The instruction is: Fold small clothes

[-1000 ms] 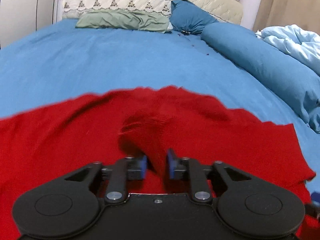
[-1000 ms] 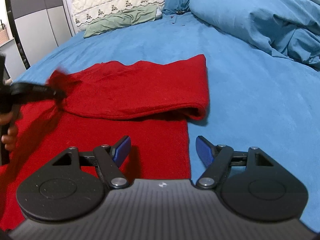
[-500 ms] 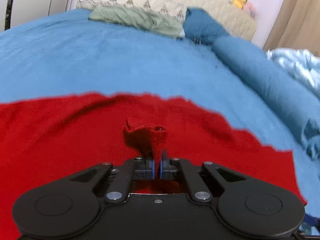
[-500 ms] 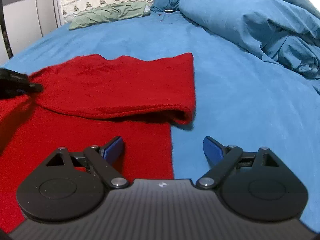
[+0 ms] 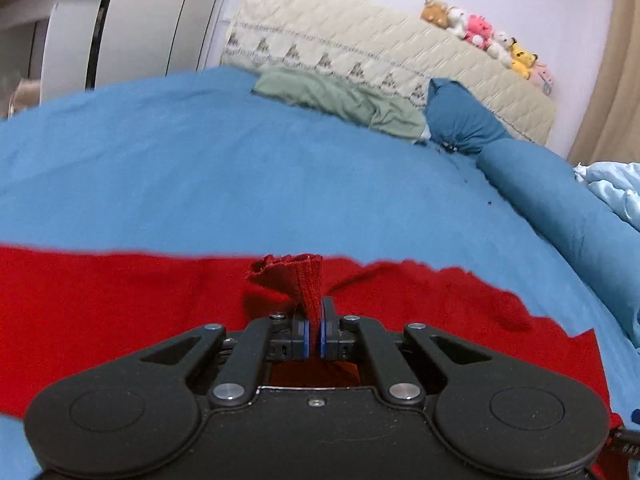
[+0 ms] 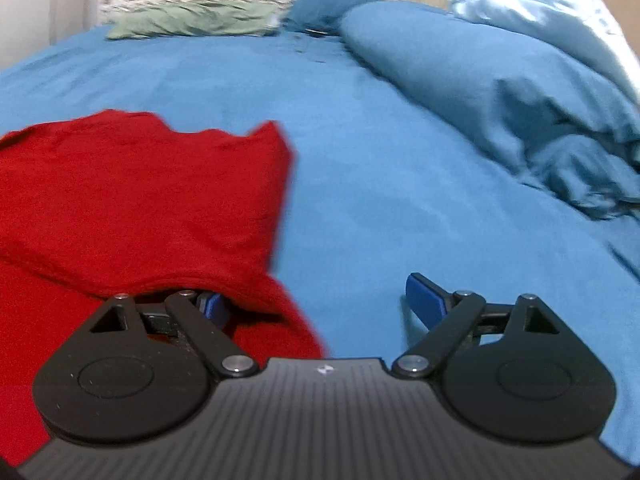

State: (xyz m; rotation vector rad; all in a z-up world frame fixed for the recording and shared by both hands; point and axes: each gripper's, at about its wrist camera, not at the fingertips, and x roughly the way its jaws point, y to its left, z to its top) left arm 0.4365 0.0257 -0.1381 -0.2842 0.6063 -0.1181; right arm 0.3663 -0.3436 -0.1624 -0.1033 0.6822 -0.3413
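Left gripper (image 5: pixel 314 330) pinches a bunched tuft of the red garment (image 5: pixel 120 300), lifting it to carry a fold, while the right gripper (image 6: pixel 320 304), spread wide (nothing gripped), straddles the folded corner on the blue bed (image 6: pixel 360 160).

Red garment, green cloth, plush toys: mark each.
red garment (image 5: pixel 120 300), left wrist view, flat part left of the pinch.
green cloth (image 5: pixel 336 96), left wrist view, its middle.
plush toys (image 5: pixel 478 32), left wrist view, the pink one.
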